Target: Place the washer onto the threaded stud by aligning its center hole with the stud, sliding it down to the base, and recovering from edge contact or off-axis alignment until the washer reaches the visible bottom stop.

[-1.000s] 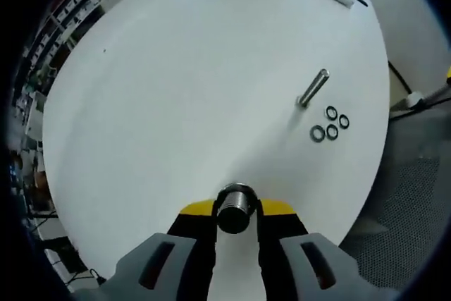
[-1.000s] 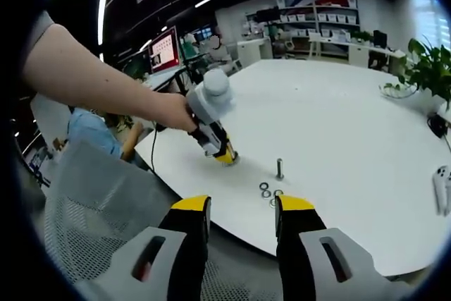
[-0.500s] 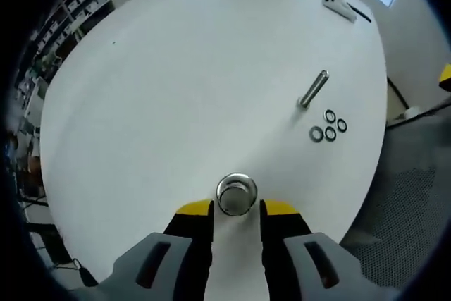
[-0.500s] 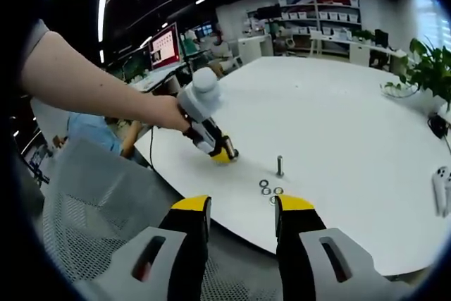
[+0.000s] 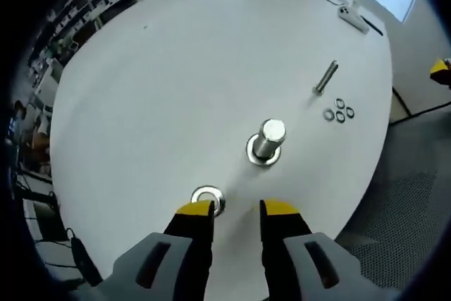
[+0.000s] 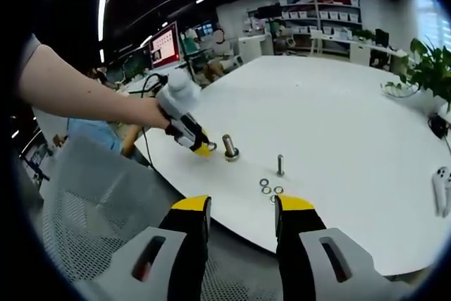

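Two threaded studs are seen standing on the round white table [image 5: 162, 89]: a thick stud [image 5: 268, 140] with a washer already lying round its base [image 5: 263, 158], and a slimmer stud [image 5: 325, 77] further off, with three small washers [image 5: 339, 111] lying flat just beside it. A larger loose washer [image 5: 208, 196] lies flat on the table close to the near edge, just beyond the left gripper [image 5: 235, 209], touching or nearly touching its left-hand yellow tip; contact cannot be settled at this angle. The left gripper's jaws are held apart with nothing between them. In the right gripper view the left gripper [image 6: 199, 147] is seen low over the table beside the thick stud [image 6: 229, 146], while the right gripper [image 6: 241, 206] hangs off the table edge, its jaws likewise parted and empty.

The loose washer is judged to be thin, stiff metal: light, hard and slippery on the smooth top, so it is likely to skate away if nudged. It is best taken by its outer rim, across the diameter, with the centre hole left free for the stud. A flat-lying ring offers little edge, so one side may have to be tipped up first.
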